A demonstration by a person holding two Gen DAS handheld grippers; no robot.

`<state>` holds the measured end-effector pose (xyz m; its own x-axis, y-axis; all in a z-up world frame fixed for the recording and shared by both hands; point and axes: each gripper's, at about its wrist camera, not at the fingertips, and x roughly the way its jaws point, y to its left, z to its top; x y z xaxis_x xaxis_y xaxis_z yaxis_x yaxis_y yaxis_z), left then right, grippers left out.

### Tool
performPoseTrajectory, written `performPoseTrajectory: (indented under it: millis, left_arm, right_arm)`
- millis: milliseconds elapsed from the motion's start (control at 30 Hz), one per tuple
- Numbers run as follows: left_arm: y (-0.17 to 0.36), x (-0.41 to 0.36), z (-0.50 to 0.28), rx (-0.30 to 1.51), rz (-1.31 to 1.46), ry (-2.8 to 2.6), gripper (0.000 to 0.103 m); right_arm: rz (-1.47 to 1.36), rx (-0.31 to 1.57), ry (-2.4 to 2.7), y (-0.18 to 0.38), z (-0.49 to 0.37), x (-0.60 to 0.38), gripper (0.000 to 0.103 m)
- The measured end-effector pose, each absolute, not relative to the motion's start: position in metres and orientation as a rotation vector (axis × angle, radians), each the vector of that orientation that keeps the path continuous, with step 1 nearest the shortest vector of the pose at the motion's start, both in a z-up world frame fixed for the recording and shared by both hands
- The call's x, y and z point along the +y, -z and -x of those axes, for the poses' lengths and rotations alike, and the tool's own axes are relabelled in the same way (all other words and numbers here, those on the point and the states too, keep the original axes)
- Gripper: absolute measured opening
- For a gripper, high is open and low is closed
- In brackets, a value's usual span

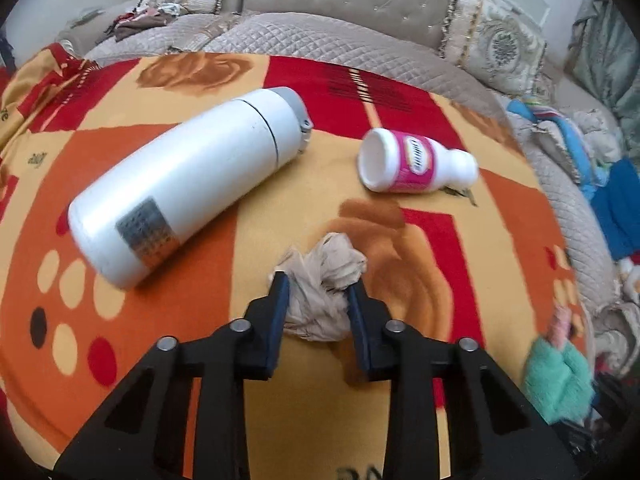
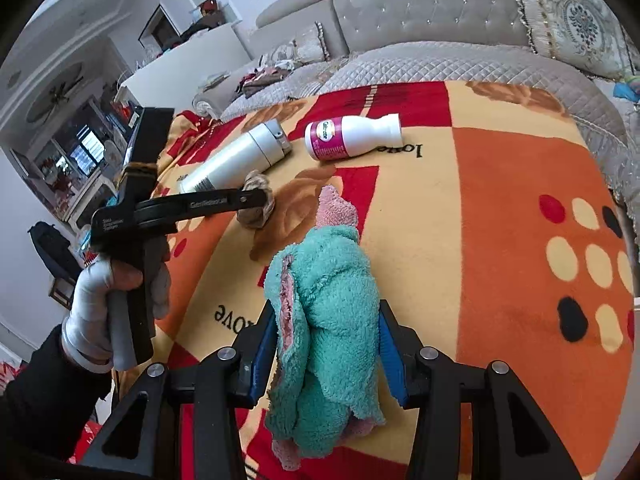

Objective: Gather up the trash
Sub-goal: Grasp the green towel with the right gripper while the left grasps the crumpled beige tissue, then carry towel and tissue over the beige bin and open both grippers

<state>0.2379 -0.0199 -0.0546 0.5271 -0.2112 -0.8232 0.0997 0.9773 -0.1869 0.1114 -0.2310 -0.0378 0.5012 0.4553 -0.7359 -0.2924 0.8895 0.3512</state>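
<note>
Crumpled beige wad point(image 1: 320, 288) of thin plastic or paper, can't tell which, sits on the patterned blanket point(image 1: 500, 216) w/ the left gripper point(image 1: 316, 292) around it. Jaws clenched on it, both pads pressing into its sides. From the right wrist view the same wad point(image 2: 256, 208) shows at the tip of the left gripper point(image 2: 252, 200), held by a white-gloved hand point(image 2: 100, 304) w/ a dark sleeve.

Right gripper point(image 2: 328, 344) jaws grasp a teal and pink fluffy cloth point(image 2: 332, 300), pads tight on both sides, cloth bunched upright between them.

Just beyond the wad, a big white flask point(image 1: 188, 184) w/ grey lid lies on its side. Right of it, apart, a small white bottle point(image 1: 416, 160) w/ pink label, also on its side, no cap visible. Quilted sofa point(image 1: 320, 36) w/ cushions behind the blanket.
</note>
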Motion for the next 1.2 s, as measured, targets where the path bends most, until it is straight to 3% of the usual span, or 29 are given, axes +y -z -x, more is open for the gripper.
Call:
performPoseTrajectory:
  millis: [67, 600, 1200]
  left_arm:
    - [0.049, -0.022, -0.225, 0.988, 0.111, 0.196, 0.014]
    - [0.017, -0.089, -0.124, 0.943, 0.048, 0.371, 0.012]
    - [0.006, -0.192, -0.074, 0.929, -0.016, 0.573, 0.012]
  right_arm:
    - [-0.180, 0.941, -0.444, 0.036, -0.106, -0.230, 0.045]
    - [-0.180, 0.898, -0.328, 0.024, -0.058, -0.248, 0.045]
    - [-0.265, 0.839, -0.134, 0.013, -0.004, -0.342, 0.045]
